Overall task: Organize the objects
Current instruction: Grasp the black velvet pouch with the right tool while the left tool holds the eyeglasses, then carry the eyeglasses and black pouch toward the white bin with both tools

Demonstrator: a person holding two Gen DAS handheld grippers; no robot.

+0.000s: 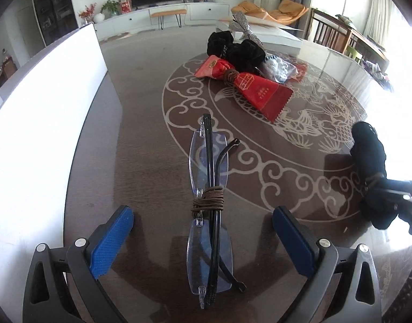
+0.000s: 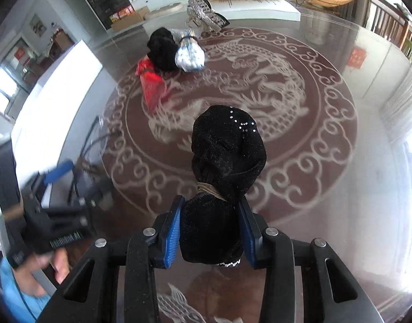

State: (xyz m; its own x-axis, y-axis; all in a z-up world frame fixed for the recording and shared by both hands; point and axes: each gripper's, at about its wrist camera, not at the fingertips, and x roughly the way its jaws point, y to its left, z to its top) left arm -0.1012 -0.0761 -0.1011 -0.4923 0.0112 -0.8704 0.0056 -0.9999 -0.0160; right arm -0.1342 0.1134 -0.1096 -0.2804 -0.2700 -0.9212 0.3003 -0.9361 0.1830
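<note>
Clamping a black velvet bundle (image 2: 227, 177) tied with cord, the right gripper (image 2: 210, 231) presses both blue pads against its lower half. Beyond it spreads a glass-topped table (image 2: 327, 177) with a pale dragon pattern, then a red packet (image 2: 152, 88), another black bundle (image 2: 163, 49) and a silvery pouch (image 2: 189, 55). Wide apart, the left gripper (image 1: 203, 234) straddles cord-wrapped glasses (image 1: 210, 210) without touching. The room behind blurs; the person's hand (image 2: 44, 271) is cut off.

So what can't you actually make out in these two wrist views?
- Right wrist: folded glasses and left hand-held gripper, motion-blurred.
- Left wrist: right hand-held gripper, cut off by the frame edge and glare.
- Both: contents of the black cloth bundle; fabric hides them.
</note>
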